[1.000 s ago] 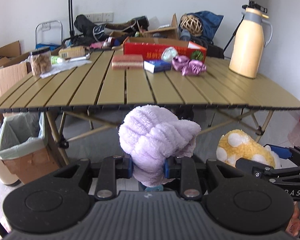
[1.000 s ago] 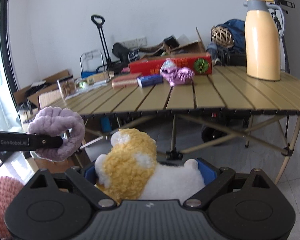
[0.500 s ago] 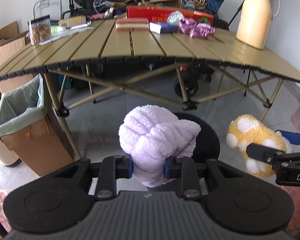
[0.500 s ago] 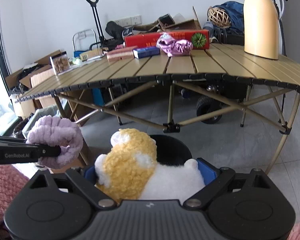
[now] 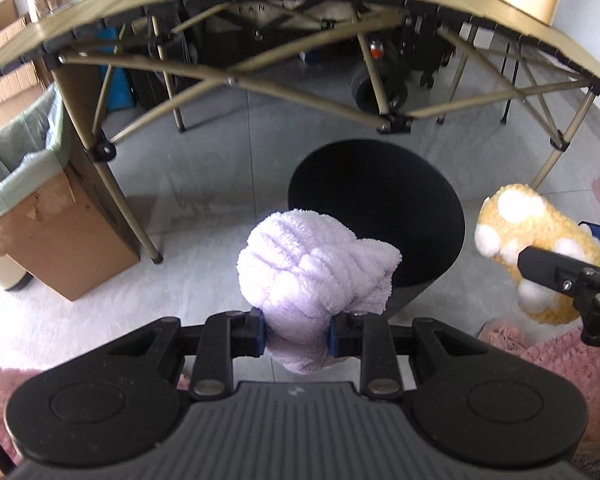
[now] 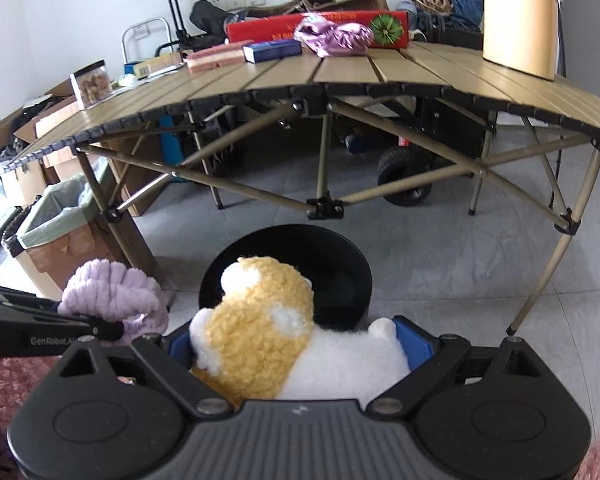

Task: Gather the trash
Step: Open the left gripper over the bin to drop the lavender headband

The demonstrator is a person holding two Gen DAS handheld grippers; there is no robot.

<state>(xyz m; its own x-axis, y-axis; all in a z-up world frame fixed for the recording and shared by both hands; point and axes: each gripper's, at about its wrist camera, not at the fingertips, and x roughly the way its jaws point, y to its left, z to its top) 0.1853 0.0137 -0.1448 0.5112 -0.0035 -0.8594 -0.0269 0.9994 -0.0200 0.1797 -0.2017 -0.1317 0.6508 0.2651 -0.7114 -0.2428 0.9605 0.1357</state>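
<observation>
My left gripper (image 5: 296, 332) is shut on a fluffy lilac plush (image 5: 312, 264), held just in front of a round black bin (image 5: 380, 204) on the floor. The same lilac plush (image 6: 112, 296) shows at the left of the right wrist view, left of the bin (image 6: 332, 256). My right gripper (image 6: 300, 340) is shut on a yellow and white plush toy (image 6: 260, 332), whose top overlaps the bin's near rim. That yellow plush (image 5: 532, 248) hangs to the right of the bin in the left wrist view, pinched by the right gripper's black fingers (image 5: 556, 270).
A folding slat table (image 6: 340, 80) stands behind the bin, its crossed legs (image 5: 388, 120) close to it. A cardboard box lined with a green bag (image 5: 40, 208) sits at the left by a table leg. Pink shaggy rug (image 5: 560, 360) lies below both grippers.
Both grippers have sunk and tipped downward with their plush items still held. The tabletop has slid up the frames and the black bin has come into full view below.
</observation>
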